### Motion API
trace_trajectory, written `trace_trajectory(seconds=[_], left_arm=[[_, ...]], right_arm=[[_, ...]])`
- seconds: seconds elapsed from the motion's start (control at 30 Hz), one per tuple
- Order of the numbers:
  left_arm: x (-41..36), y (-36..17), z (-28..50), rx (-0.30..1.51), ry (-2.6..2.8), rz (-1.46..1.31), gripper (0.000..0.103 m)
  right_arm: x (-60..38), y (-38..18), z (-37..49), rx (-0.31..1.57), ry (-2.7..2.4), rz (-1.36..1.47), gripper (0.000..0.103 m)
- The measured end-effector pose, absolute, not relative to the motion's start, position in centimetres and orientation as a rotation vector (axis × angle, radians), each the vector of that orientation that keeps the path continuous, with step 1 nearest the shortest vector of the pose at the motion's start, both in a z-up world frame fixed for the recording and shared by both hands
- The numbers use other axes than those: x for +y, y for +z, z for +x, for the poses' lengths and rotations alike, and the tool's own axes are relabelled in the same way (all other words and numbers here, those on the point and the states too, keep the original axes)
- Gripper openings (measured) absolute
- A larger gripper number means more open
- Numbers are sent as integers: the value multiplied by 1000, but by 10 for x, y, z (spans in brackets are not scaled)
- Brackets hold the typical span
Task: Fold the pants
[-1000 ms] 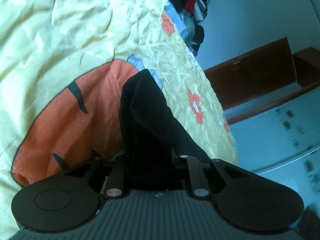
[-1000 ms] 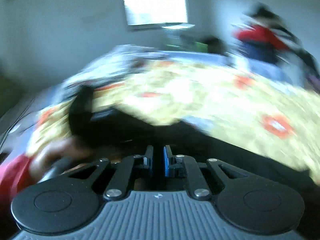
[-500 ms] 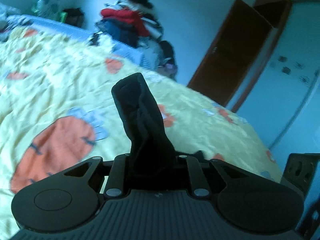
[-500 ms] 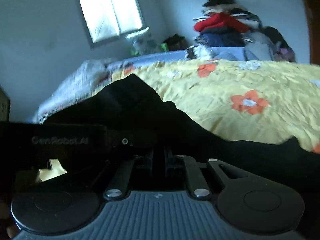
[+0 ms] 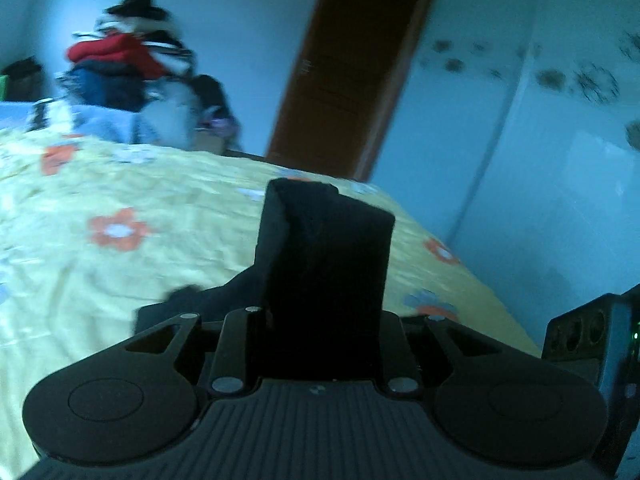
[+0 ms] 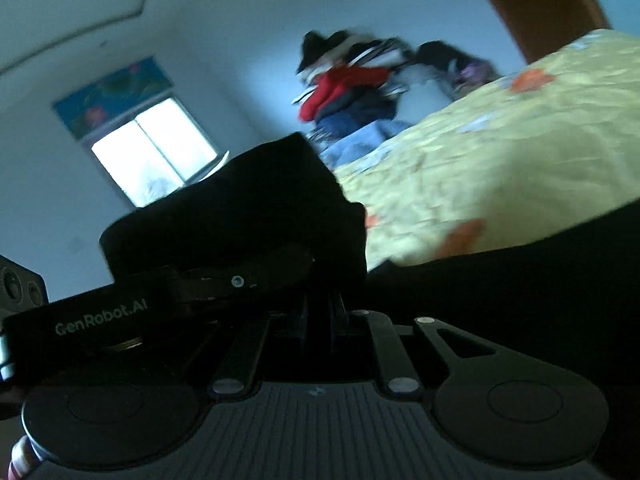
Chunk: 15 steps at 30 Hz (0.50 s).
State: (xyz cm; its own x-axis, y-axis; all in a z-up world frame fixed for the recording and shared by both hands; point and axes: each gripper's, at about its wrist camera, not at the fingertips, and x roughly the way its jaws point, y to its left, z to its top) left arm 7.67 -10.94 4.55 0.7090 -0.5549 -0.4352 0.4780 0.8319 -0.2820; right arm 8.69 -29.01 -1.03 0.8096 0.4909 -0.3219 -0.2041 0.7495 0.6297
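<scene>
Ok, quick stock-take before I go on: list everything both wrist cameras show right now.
pants: one pair, black, bunched up between the left gripper's fingers, more of it running off to the right in the right wrist view
bedspread: one, yellow with orange flowers, beneath the pants
clothes pile: one heap, red, blue and dark, at the far side of the bed against the wall
door: one, brown, behind the bed
wardrobe: one, pale with dark flower marks, right of the door
window: one, bright, on the far wall
left gripper: black, shut on the pants
right gripper: black, shut on the pants
</scene>
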Motion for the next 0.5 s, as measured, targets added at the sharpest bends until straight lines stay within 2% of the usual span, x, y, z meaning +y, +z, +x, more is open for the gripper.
trace_trajectory(seconds=[0.43, 0.5], left_arm=[[-219, 5, 83, 599, -705, -78, 25], [-228, -1, 86, 624, -719, -73, 30]], right_arm=[[-386, -43, 59, 490, 203, 756, 11], [-392, -47, 58, 500, 180, 754, 11]])
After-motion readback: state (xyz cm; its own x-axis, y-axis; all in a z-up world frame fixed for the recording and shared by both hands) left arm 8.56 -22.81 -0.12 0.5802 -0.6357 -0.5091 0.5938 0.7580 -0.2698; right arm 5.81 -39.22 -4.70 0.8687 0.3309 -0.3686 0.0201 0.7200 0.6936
